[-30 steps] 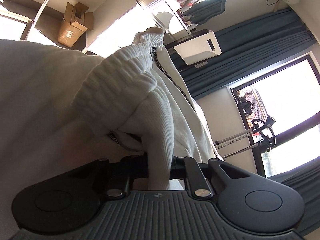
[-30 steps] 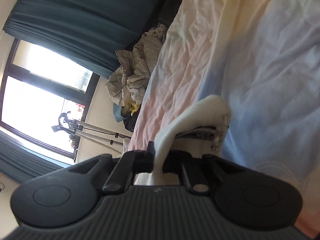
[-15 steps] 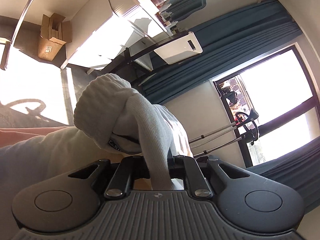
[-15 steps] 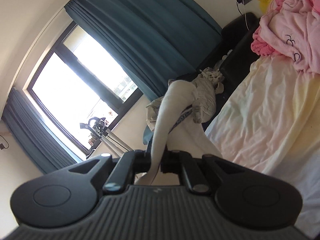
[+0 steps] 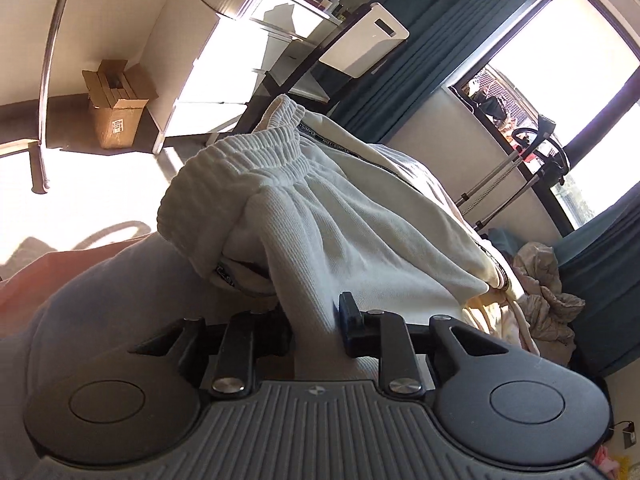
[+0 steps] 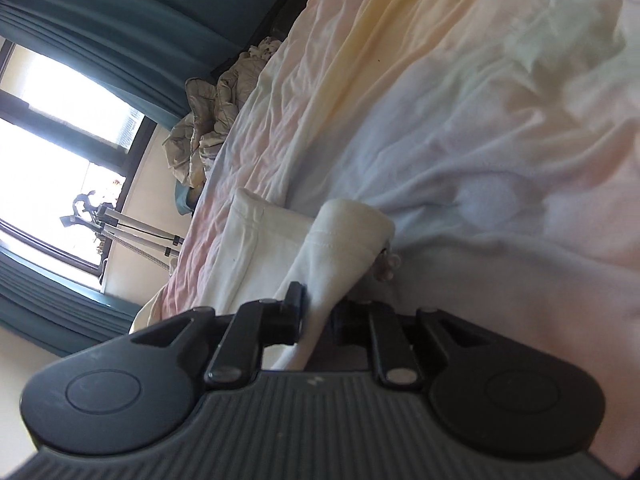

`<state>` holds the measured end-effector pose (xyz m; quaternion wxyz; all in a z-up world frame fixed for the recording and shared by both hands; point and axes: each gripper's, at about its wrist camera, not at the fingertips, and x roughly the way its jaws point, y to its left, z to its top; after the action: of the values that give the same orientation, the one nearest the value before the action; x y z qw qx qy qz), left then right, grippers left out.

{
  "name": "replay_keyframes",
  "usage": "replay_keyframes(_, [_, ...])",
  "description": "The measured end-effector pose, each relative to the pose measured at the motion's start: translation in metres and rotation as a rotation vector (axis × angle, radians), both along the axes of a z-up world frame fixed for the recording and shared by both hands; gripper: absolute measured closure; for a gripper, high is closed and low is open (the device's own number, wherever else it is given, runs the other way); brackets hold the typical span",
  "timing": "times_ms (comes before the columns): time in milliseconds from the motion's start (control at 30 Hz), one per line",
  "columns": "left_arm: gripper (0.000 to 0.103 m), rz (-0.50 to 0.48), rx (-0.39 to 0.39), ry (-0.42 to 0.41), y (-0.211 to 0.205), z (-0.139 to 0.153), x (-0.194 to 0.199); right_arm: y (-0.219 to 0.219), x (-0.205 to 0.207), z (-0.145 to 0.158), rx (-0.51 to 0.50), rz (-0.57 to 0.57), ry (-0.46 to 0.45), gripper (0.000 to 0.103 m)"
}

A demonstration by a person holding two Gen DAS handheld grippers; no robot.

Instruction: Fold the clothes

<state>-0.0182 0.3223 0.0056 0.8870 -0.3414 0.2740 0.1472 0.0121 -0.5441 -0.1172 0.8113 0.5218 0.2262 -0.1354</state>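
Left wrist view: the left gripper (image 5: 316, 322) has a fold of the white sweatpants (image 5: 340, 216) running down between its fingers (image 5: 350, 312). Its jaws have just been opening, and a sliver of gap now shows beside the dark blue pad on the right of the cloth, so the pinch looks slackened rather than firm. Whether the other pad is touching the fabric I cannot tell. The elastic waistband (image 5: 256, 148) is bunched and rolled over above the gripper, with a printed drawstring tape along its edge, and the rest of the garment slopes away toward the window (image 5: 572, 60). A cardboard box (image 5: 118, 110) stands on the floor by a white cabinet.

Right wrist view: the right gripper (image 6: 316, 320) has the other end of the sweatpants, a hemmed cuff (image 6: 352, 224), threaded between its fingers. Its jaws have also just been opening, only slightly; the left pad stands just beside the cloth and the grip seems to be easing. The second leg (image 6: 256, 240) already lies flat on the bed sheet (image 6: 460, 128), just beside the one in the gripper.

My reading is that this is the lay-down step: the garment has been brought onto the bed and both ends are being let go. Next, both grippers need to spread fully and draw back cleanly without dragging the fabric. Then the bunched waistband should be smoothed before the legs are folded over.
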Motion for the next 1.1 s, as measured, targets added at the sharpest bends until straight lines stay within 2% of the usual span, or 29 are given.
replay_keyframes(67, [0.038,-0.026,0.063,-0.002,-0.012,0.009,-0.008,-0.002,-0.003,0.011,-0.024,0.004,0.018,0.080])
replay_keyframes(133, [0.032,-0.052,0.121,-0.008,-0.026,0.018,-0.018,0.000,-0.010,0.026,-0.067,0.017,0.052,0.064])
replay_keyframes(233, [0.028,-0.097,0.188,-0.024,-0.047,0.031,-0.030,0.003,-0.026,0.044,-0.127,0.031,0.058,0.060])
replay_keyframes(400, [0.026,-0.206,0.302,-0.089,-0.102,0.062,-0.042,0.014,-0.050,0.079,-0.280,0.070,0.051,0.055])
replay_keyframes(600, [0.021,-0.319,0.388,-0.158,-0.170,0.086,-0.045,0.056,-0.054,0.124,-0.453,0.215,-0.026,0.052])
replay_keyframes(733, [0.021,-0.380,0.401,-0.179,-0.209,0.087,-0.041,0.098,-0.054,0.151,-0.539,0.321,-0.095,0.052])
replay_keyframes(933, [0.021,-0.451,0.456,-0.196,-0.258,0.084,-0.032,0.167,-0.050,0.173,-0.659,0.466,-0.191,0.051])
replay_keyframes(1100, [0.021,-0.495,0.463,-0.208,-0.288,0.076,-0.029,0.212,-0.047,0.181,-0.678,0.532,-0.259,0.051])
